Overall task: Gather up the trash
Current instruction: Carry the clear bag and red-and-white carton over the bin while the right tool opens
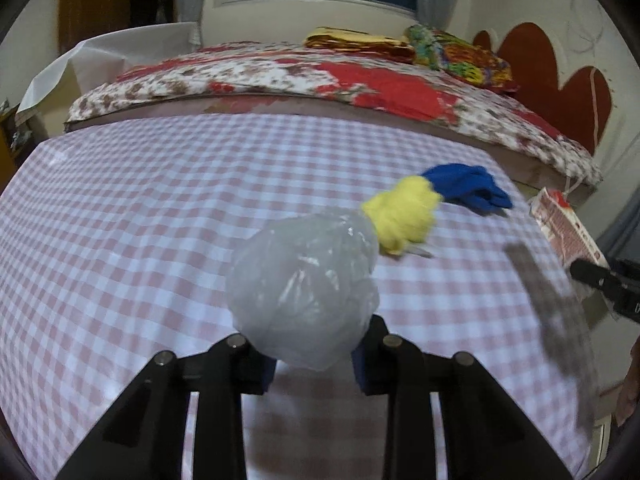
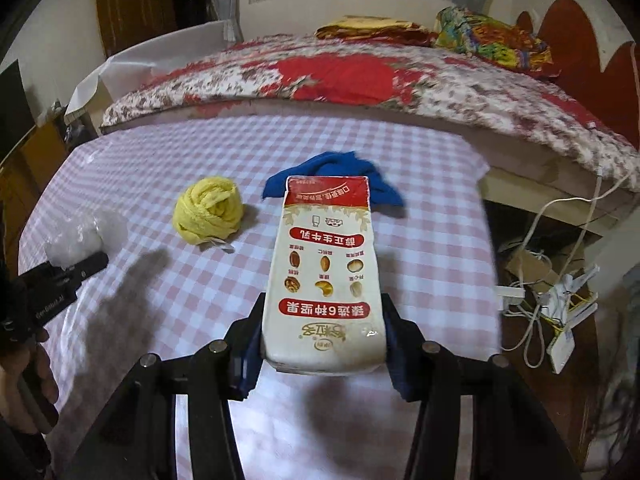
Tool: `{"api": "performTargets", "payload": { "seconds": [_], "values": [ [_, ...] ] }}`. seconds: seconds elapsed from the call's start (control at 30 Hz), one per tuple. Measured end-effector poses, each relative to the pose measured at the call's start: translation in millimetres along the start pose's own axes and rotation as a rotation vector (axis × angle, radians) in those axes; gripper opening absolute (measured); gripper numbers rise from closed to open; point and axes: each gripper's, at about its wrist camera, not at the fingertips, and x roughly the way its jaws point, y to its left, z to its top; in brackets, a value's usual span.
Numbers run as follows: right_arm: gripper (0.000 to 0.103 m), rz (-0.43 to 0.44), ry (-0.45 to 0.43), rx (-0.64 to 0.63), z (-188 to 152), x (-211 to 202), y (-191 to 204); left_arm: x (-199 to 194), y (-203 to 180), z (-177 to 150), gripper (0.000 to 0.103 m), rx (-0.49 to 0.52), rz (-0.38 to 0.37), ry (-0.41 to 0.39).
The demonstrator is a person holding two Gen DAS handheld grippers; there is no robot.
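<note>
My left gripper (image 1: 314, 360) is shut on a crumpled clear plastic bag (image 1: 304, 288) and holds it above the pink checked tablecloth (image 1: 140, 220). My right gripper (image 2: 322, 356) is shut on a red and white milk carton (image 2: 326, 276), also above the table. The carton shows at the right edge of the left wrist view (image 1: 568, 228). The plastic bag shows at the left of the right wrist view (image 2: 76, 240). A balled yellow cloth (image 2: 210, 210) and a crumpled blue cloth (image 2: 340, 176) lie on the table beyond both grippers.
A bed (image 2: 360, 80) with a red floral cover runs along the table's far edge. White cables and a power strip (image 2: 560, 300) lie on the floor to the right of the table. A white covered piece of furniture (image 1: 100, 64) stands at the far left.
</note>
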Motion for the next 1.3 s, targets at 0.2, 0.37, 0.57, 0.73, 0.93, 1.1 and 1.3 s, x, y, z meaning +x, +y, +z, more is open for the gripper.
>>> {"api": "performTargets", "payload": {
  "seconds": [0.2,0.37,0.57,0.73,0.93,1.1,1.3],
  "values": [
    [0.053,-0.043,-0.048,0.046,-14,-40,-37,-13,-40,-3,0.031,0.055,-0.038,-0.010],
    [0.053,-0.089,-0.071,0.079,-29,-69,-72,-22,-76,-6,0.031,0.113,-0.082,-0.016],
    [0.053,-0.136,-0.099,0.130,-52,-104,-113,-32,-126,-9,0.031,0.195,-0.149,-0.027],
    [0.053,-0.187,-0.109,0.171,-75,-130,-149,-34,-164,-14,0.031,0.257,-0.200,-0.020],
    [0.053,-0.253,-0.095,0.231,-110,-152,-191,-40,-213,-23,0.031,0.336,-0.266,-0.009],
    [0.053,-0.295,-0.063,0.284,-145,-163,-221,-43,-251,-34,0.031,0.405,-0.318,0.006],
    [0.053,-0.328,-0.031,0.363,-187,-172,-252,-45,-290,-48,0.031,0.468,-0.365,0.029]
  ]
}}
